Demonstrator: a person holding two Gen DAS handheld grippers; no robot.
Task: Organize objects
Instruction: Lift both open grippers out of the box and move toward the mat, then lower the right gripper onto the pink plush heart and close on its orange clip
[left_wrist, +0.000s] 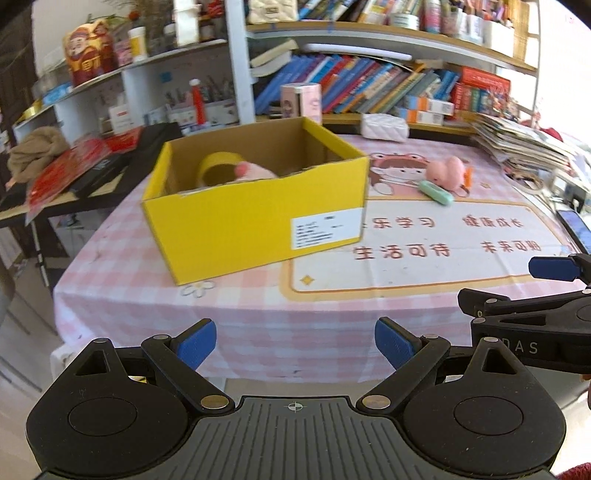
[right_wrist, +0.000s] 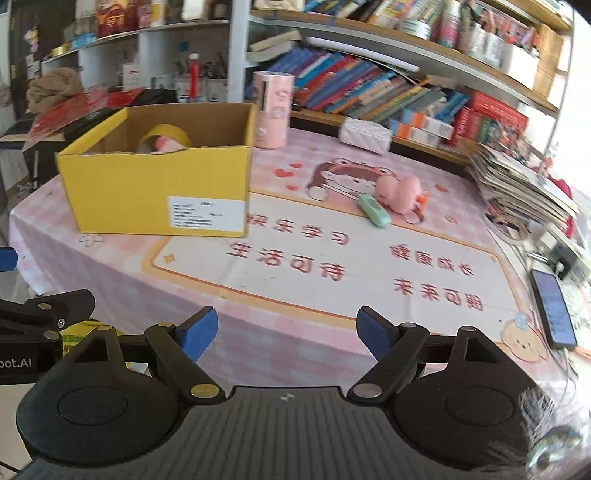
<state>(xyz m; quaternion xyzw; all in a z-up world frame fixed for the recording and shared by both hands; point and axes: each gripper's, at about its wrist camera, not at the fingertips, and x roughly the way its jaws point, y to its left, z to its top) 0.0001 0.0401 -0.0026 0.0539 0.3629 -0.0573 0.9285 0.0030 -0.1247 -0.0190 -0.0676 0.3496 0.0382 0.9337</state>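
Observation:
A yellow cardboard box (left_wrist: 255, 218) (right_wrist: 159, 192) stands open on the pink checked tablecloth (left_wrist: 147, 295). Inside it lie a yellow tape roll (left_wrist: 218, 168) (right_wrist: 166, 134) and a pink soft thing (left_wrist: 255, 171). Farther right on the cloth lie a pink plush toy (left_wrist: 445, 172) (right_wrist: 400, 192) and a mint green case (left_wrist: 436, 192) (right_wrist: 373, 209) touching it. My left gripper (left_wrist: 295, 349) hovers open near the table's front edge, nothing between its blue pads. My right gripper (right_wrist: 286, 338) is open and empty too, and shows at the right edge of the left wrist view (left_wrist: 554, 280).
A pink cylinder container (right_wrist: 273, 110) stands behind the box. A white quilted pouch (right_wrist: 365, 134) lies at the back. A stack of papers (right_wrist: 517, 188) and a phone (right_wrist: 554, 314) sit on the right. Bookshelves fill the back wall; a cluttered side table (left_wrist: 74, 177) stands left.

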